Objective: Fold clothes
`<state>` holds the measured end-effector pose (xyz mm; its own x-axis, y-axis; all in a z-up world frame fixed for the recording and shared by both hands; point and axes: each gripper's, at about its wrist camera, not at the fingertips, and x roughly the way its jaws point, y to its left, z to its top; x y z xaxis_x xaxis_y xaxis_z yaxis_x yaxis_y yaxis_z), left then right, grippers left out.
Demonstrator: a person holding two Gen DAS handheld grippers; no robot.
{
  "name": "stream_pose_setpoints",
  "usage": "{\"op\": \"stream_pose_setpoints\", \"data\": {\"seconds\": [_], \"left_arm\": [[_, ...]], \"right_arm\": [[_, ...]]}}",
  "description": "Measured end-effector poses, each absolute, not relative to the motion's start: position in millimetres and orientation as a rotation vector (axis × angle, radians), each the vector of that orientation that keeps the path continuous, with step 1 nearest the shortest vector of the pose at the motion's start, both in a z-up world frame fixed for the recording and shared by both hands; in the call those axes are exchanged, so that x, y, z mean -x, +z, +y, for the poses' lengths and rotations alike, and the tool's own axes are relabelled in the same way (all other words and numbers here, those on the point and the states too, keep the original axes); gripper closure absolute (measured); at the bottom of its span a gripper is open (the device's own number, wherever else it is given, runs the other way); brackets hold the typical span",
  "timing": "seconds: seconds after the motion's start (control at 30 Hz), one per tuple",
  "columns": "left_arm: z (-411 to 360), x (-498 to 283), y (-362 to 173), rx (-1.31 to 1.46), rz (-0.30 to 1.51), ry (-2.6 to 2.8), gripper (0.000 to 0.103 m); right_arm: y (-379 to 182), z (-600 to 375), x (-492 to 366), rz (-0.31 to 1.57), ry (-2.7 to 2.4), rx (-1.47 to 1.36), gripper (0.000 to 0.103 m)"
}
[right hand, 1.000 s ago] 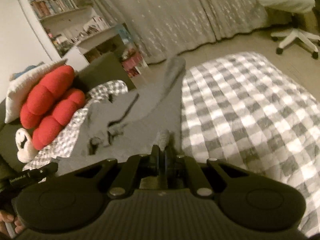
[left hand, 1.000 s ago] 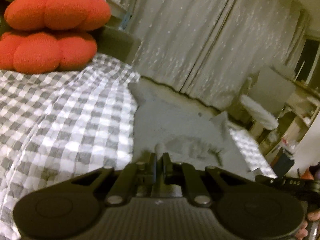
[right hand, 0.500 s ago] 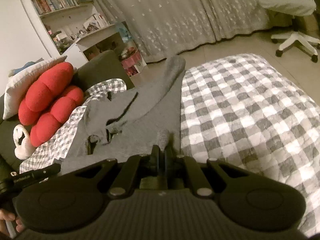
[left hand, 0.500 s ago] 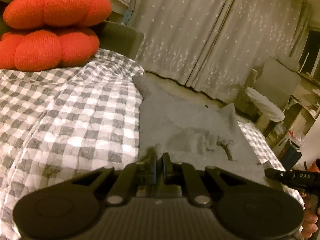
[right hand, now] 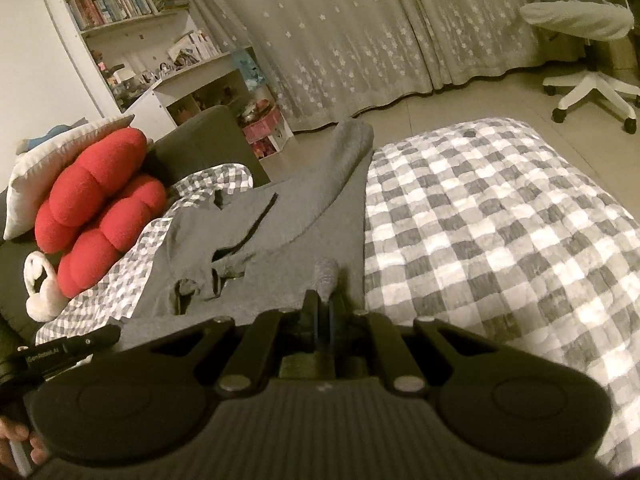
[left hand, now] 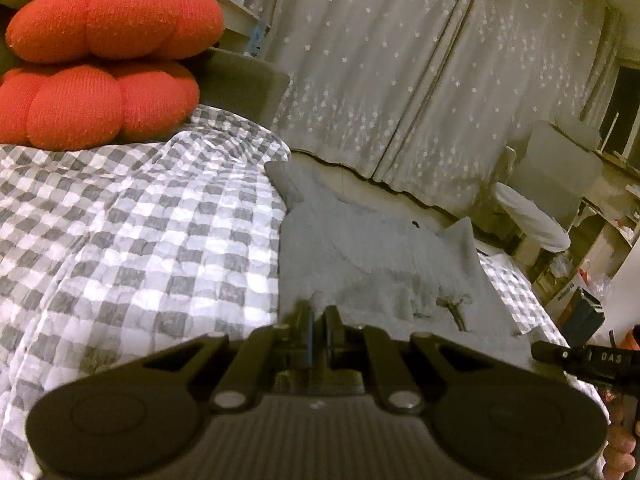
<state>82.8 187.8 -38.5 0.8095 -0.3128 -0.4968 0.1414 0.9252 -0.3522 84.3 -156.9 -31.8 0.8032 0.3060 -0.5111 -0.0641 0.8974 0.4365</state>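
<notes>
A grey garment (left hand: pixel 360 248) lies stretched away from me on the grey-and-white checked bedspread (left hand: pixel 140 240). My left gripper (left hand: pixel 318 312) is shut on its near edge, at the left corner. In the right wrist view the same garment (right hand: pixel 288 220) shows a long sleeve or leg reaching toward the bed's far end, with creases and a dark opening near its left side. My right gripper (right hand: pixel 325 300) is shut on the near edge, and a small tuft of grey cloth sticks out between its fingers. Each gripper shows at the edge of the other's view.
Two red ribbed cushions (left hand: pixel 100 60) and a white pillow (right hand: pixel 36 176) sit at the head of the bed, with a dark headboard (right hand: pixel 200 144) behind. Star-patterned curtains (left hand: pixel 400 80), a bookshelf (right hand: pixel 120 12) and a white swivel chair (right hand: pixel 580 40) stand beyond the bed.
The far part of the grey garment was blurred and moving a second ago; it now lies still and flatter on the bedspread. Both grippers stay shut on its near edge.
</notes>
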Motion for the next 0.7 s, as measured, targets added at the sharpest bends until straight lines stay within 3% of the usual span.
{"op": "stream_pose_setpoints", "data": {"seconds": [0.53,0.7], "left_arm": [[199,-100,-41,0.386,0.61,-0.253,0.098],[198,-98,-43,0.392,0.62,-0.279,0.095]], "right_arm": [[-35,-155,-98,0.628,0.212,-0.41,0.096],[-35,-157,-97,0.636,0.22,-0.427,0.09]]}}
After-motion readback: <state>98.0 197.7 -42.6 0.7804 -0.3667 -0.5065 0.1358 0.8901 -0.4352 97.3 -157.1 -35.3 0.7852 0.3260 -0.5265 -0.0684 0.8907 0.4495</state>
